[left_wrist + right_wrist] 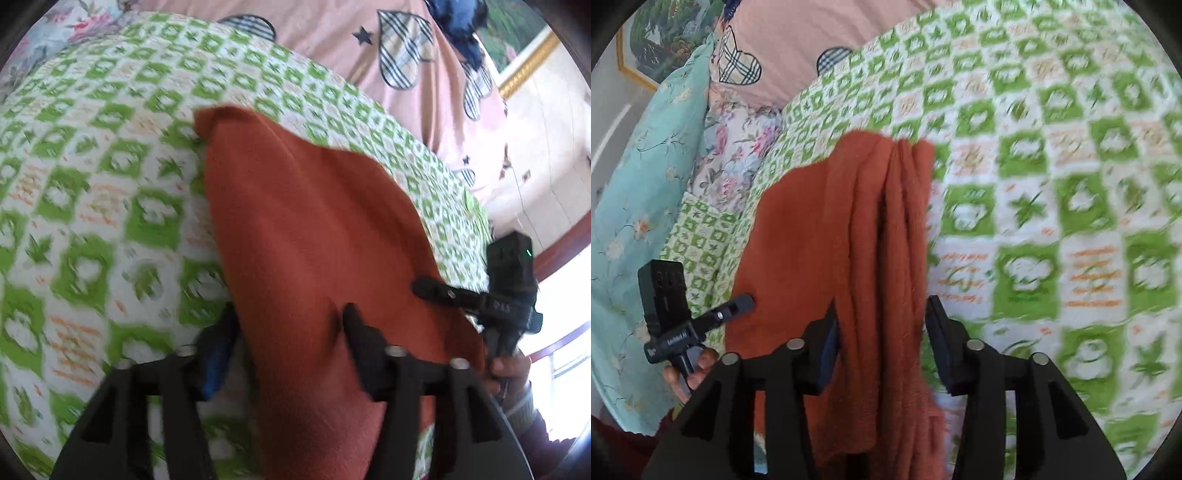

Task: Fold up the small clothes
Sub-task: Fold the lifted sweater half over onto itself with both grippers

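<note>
Rust-orange garment (314, 236), soft knit or fleece: lies on the bed, spread over a green-and-white checked quilt (92, 206). In the left wrist view it runs from a bunched corner at upper centre down between the two fingers of the left gripper (288, 325) and out of the lower edge. In the right wrist view the same cloth shows long lengthwise folds and passes between the fingers of the right gripper (882, 314).

Left gripper: jaws stand moderately apart, with the cloth lying between and over them. The left finger is half hidden behind the fabric edge; the right finger's tip sits against the cloth surface. Whether the pads pinch the fabric cannot be told, though the gap looks wider than the cloth's thickness.

Right gripper: jaws part-way apart. The folded strip fills the left part of the gap, by the left pad; the right pad stands clear of the cloth, over the quilt.

Each gripper appears in the other's view at the garment's side edge, one finger tip over the cloth, with a hand (690, 373) on the handle.

Quilt: printed with green squares, leaf motifs and orange lettering, blurred.

Beyond the quilt: pink sheet (332, 40) with plaid hearts and dark stars; a dark blue item (461, 22) on it; floral fabric (738, 147); pale turquoise flowered pillow (646, 184); gold-framed picture (653, 40) on the wall.
</note>
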Available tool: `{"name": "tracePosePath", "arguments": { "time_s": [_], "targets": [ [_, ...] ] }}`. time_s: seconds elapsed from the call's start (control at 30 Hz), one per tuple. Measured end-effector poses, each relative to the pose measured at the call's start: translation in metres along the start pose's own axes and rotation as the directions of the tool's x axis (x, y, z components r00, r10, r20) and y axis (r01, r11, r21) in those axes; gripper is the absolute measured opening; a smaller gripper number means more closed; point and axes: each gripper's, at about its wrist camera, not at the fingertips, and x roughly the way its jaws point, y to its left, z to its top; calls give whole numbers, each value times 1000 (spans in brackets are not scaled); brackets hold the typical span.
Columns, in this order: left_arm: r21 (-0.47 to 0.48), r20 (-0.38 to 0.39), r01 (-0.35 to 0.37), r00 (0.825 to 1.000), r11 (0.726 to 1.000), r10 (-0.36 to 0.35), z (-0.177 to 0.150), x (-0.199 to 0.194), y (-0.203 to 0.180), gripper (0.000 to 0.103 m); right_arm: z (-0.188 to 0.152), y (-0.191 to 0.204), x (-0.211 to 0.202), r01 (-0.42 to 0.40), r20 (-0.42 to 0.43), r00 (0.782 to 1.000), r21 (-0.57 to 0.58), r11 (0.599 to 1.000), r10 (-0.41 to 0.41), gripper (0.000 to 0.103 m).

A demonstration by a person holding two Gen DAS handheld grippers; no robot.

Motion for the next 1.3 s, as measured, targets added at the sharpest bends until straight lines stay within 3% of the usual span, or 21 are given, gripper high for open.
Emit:
{"name": "tracePosePath", "arguments": {
  "time_s": [0.1, 0.17, 0.23, 0.37, 0.43, 0.47, 0.5, 0.63, 0.7, 0.8, 0.87, 0.9, 0.93, 0.97, 1.13, 1.2, 1.3],
  "targets": [
    [-32, 29, -3, 1000, 999, 4, 21, 1, 14, 66, 15, 14, -18, 78, 91, 993, -45, 996, -73, 49],
    [-75, 31, -1, 1000, 997, 3, 38, 9, 30, 66, 25, 26, -19, 53, 114, 992, -75, 996, -44, 49],
    [-109, 22, 10, 1000, 994, -8, 51, 16, 46, 66, 35, 36, -8, 19, 94, 996, -99, 995, -10, 49],
    [-135, 18, 0, 1000, 991, 2, 85, 41, 58, 66, 46, 35, 21, 49, 37, 998, -83, 995, -46, 49],
    [-103, 38, -46, 998, 994, 50, 102, 51, 54, 57, 48, 30, 31, 19, 18, 1000, -49, 999, -18, 49],
    [-83, 48, -78, 995, 994, 82, 112, 55, 52, 38, 48, 29, 33, 14, 16, 1000, -47, 999, -14, 49],
    [-71, 49, -106, 993, 992, 109, 123, 59, 49, 28, 48, 29, 32, 8, 16, 1000, -47, 999, -7, 49],
    [-36, 153, -172, 973, 984, 175, 154, 40, 36, 27, 48, 23, 33, -37, 16, 999, -25, 999, 37, 49],
    [-24, 187, -194, 963, 981, 195, 156, 27, 27, 32, 47, 18, 33, -57, 16, 998, -6, 998, 57, 49],
    [-13, 218, -197, 956, 980, 195, 132, 2, 18, 48, 45, 13, 31, -87, 23, 996, 19, 996, 87, 49],
    [-8, 217, -200, 956, 980, 196, 104, -11, 13, 50, 43, 10, 30, -106, 29, 994, 31, 994, 105, 44],
    [-9, 211, -189, 959, 982, 187, 84, -18, 11, 50, 43, 9, 30, -112, 26, 993, 40, 993, 111, 35],
    [-10, 204, -177, 963, 984, 175, 70, -22, 8, 50, 42, 7, 30, -118, 23, 993, 54, 991, 117, 15],
    [-10, 197, -170, 966, 985, 169, 55, -26, 5, 50, 42, 6, 31, -120, 20, 993, 63, 991, 119, 10],
    [56, 222, -131, 968, 990, 116, 6, -53, -26, 48, 47, 41, -22, -132, 108, 984, -75, 988, 140, 10],
    [107, 243, -76, 969, 991, 48, -6, -68, -41, 48, 46, 48, -35, -88, 127, 986, -129, 988, 104, 10],
    [184, 232, -22, 972, 983, -22, -16, -72, -58, 48, 45, 32, -22, 0, 103, 995, -108, 994, 11, 10]
  ]
}}
